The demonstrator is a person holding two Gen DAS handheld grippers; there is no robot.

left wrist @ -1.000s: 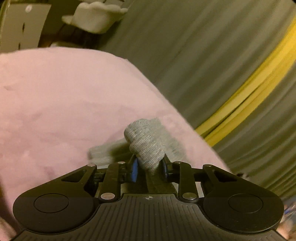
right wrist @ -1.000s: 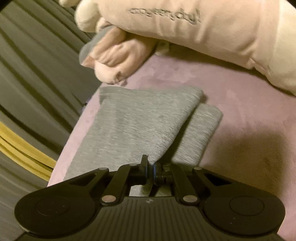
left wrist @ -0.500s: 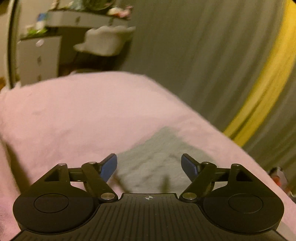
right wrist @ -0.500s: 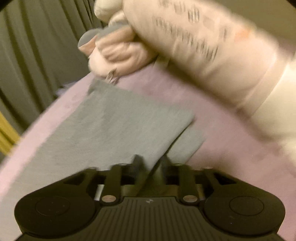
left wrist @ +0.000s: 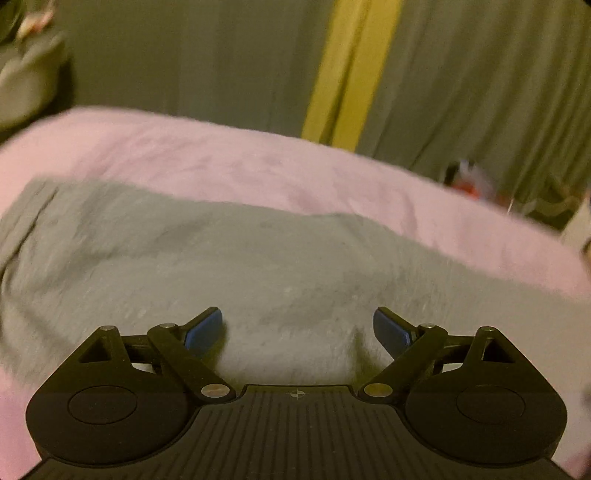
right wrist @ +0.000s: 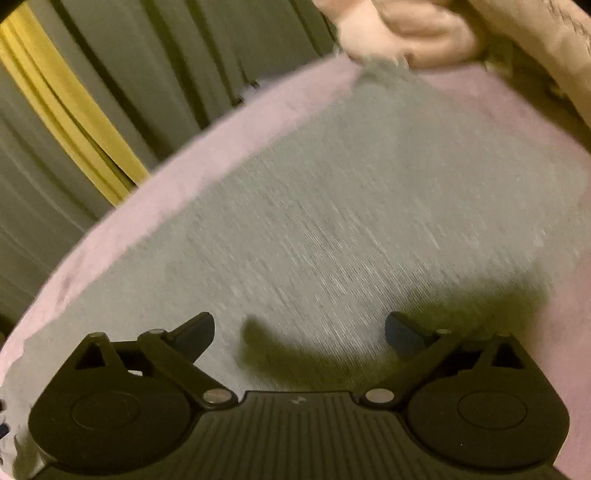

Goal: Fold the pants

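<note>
The grey ribbed pants [left wrist: 229, 258] lie flat on a pink blanket [left wrist: 258, 166]. Above them hangs my left gripper [left wrist: 297, 326], its jaws still opening, blue pads far apart with nothing between them. In the right wrist view the same grey pants [right wrist: 369, 206] fill most of the picture, spread over the pink blanket [right wrist: 147, 206]. My right gripper [right wrist: 299, 328] hovers over the cloth, its jaws opening wide and holding nothing; its shadow falls on the fabric.
Grey-green curtains with a yellow stripe [left wrist: 351, 70] hang beyond the bed's edge. A pale pink plush toy [right wrist: 413, 33] lies at the far end of the pants, touching their corner. Small red and dark things [left wrist: 476, 181] sit past the bed's right side.
Both grippers let go of the grey cloth and opened wide. The left one swung sideways, and the pants now lie flat beneath both. The right view rolled and drew closer over the fabric.
</note>
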